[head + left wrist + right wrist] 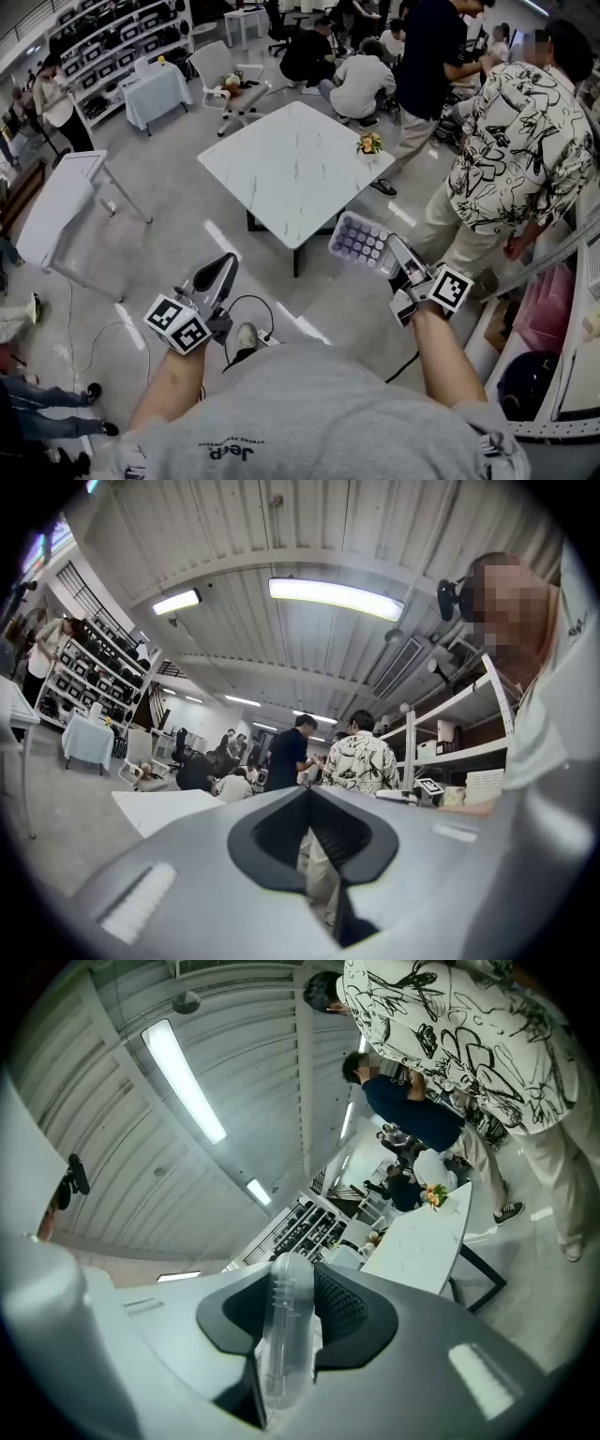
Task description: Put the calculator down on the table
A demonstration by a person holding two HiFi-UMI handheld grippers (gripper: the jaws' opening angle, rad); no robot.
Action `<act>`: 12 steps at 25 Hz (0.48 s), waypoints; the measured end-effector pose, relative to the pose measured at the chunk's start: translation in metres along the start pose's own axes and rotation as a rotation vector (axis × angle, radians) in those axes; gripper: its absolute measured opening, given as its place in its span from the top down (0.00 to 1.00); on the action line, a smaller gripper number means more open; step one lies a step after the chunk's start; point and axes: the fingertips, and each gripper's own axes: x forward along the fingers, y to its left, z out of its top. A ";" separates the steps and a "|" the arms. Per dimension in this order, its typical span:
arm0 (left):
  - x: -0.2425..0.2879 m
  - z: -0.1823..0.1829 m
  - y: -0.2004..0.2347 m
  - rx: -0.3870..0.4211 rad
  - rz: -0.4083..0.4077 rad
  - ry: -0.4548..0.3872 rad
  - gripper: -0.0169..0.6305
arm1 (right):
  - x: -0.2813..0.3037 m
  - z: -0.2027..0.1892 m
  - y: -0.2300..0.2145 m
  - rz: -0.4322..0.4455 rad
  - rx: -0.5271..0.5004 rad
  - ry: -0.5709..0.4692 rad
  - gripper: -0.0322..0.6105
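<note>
Calculator (361,241): in the air, gripped – short of the table's (281,178) near corner, apparently not touching it.
Right claw (392,255): clamped on the calculator's end; keys up, long axis running on from the jaws toward the table.
Left claw (223,267): narrow, nothing between; lower, likely farther from the table.
Pot (369,145): flowers in it, at the table's right corner.
Next: likely carry forward and lower flat.

The right gripper (298,1327) has its jaws clamped on the calculator (288,1302), seen edge-on as clear plastic. Far right stands a white desk (417,1241) carrying flowers (433,1195).
</note>
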 end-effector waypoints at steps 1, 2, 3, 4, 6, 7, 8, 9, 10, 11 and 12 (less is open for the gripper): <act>0.004 0.000 0.006 -0.005 -0.003 -0.002 0.88 | 0.005 0.000 -0.002 -0.003 0.000 0.000 0.79; 0.007 -0.001 0.013 -0.008 -0.009 -0.004 0.88 | 0.011 0.001 -0.004 -0.007 -0.003 -0.001 0.79; 0.012 -0.002 0.020 -0.011 -0.017 -0.007 0.88 | 0.017 0.001 -0.007 -0.012 -0.009 -0.002 0.79; 0.017 -0.003 0.029 -0.015 -0.028 -0.010 0.88 | 0.025 0.001 -0.009 -0.017 -0.015 -0.003 0.79; 0.029 -0.004 0.052 -0.024 -0.056 -0.017 0.88 | 0.044 0.002 -0.014 -0.034 -0.028 -0.008 0.79; 0.036 -0.005 0.067 -0.030 -0.072 -0.022 0.88 | 0.055 0.002 -0.017 -0.045 -0.032 -0.011 0.79; 0.044 -0.004 0.083 -0.036 -0.084 -0.026 0.88 | 0.069 0.001 -0.021 -0.056 -0.036 -0.015 0.79; 0.053 -0.002 0.101 -0.042 -0.097 -0.029 0.88 | 0.084 0.001 -0.024 -0.068 -0.038 -0.020 0.79; 0.063 0.000 0.119 -0.046 -0.112 -0.030 0.88 | 0.100 0.001 -0.028 -0.078 -0.043 -0.023 0.79; 0.073 0.002 0.137 -0.049 -0.129 -0.030 0.88 | 0.116 0.002 -0.031 -0.088 -0.049 -0.028 0.79; 0.084 0.005 0.156 -0.055 -0.146 -0.029 0.88 | 0.134 0.004 -0.035 -0.097 -0.050 -0.034 0.79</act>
